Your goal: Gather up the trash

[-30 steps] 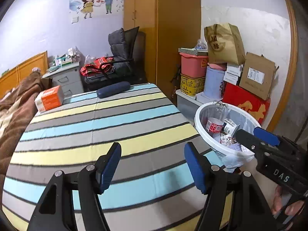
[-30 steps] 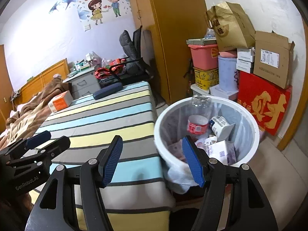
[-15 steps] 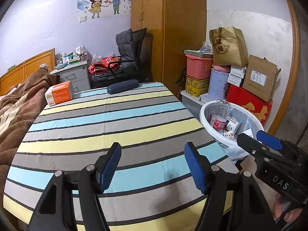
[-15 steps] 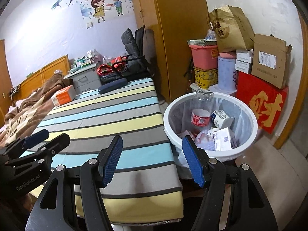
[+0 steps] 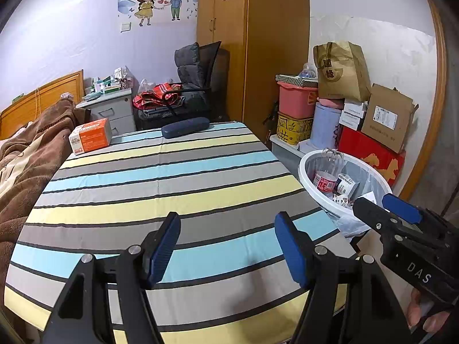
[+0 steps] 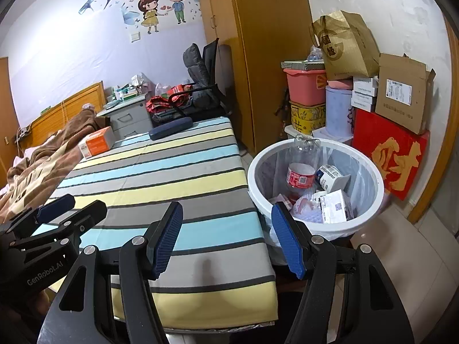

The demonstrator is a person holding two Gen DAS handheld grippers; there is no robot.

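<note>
Both the left gripper [image 5: 226,246] and right gripper [image 6: 226,238] hover spread and empty over the blue, yellow and grey striped tablecloth [image 5: 160,183], beside which the white round bin [image 6: 370,209] holds a clear plastic bottle [image 6: 301,166] and cartons, wooden wardrobe [image 5: 258,43] behind.

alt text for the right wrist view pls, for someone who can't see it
The open, empty right gripper points over the corner of a striped table toward a white trash bin holding a plastic bottle and cartons. The left gripper shows at lower left; an orange box and dark case lie at the table's far end.
</note>
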